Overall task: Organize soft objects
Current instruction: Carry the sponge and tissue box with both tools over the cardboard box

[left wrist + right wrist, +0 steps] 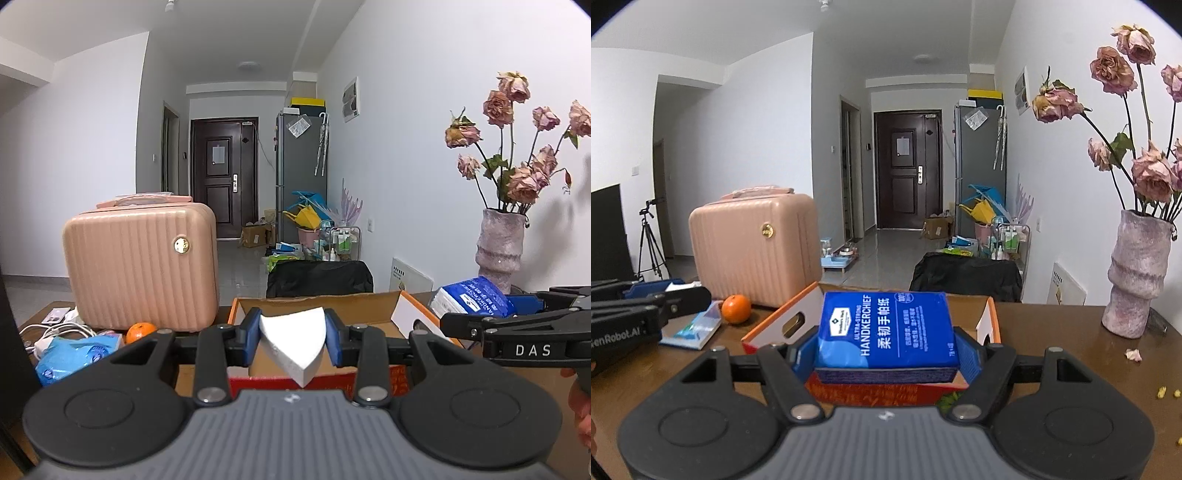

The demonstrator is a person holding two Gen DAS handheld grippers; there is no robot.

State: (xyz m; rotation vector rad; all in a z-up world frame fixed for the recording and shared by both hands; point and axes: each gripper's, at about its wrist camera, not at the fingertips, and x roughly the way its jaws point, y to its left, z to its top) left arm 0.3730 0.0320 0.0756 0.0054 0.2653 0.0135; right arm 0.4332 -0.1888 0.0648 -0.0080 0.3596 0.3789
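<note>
My left gripper [293, 334] is shut on a white foam wedge [295, 341] and holds it above the open cardboard box [347, 301]. My right gripper [886, 354] is shut on a blue handkerchief tissue pack [886, 330] and holds it over the same orange-edged box [783, 317]. The right gripper also shows in the left wrist view [513, 306], at the right with the blue pack [471, 297]. The left gripper shows at the left edge of the right wrist view [646, 291].
A pink hard case [140, 266] stands on the wooden table [1052, 332] at the back left, an orange [736, 308] beside it. Blue tissue packs [70, 356] and white cables [51, 330] lie at the left. A vase of dried roses [1137, 273] stands at the right.
</note>
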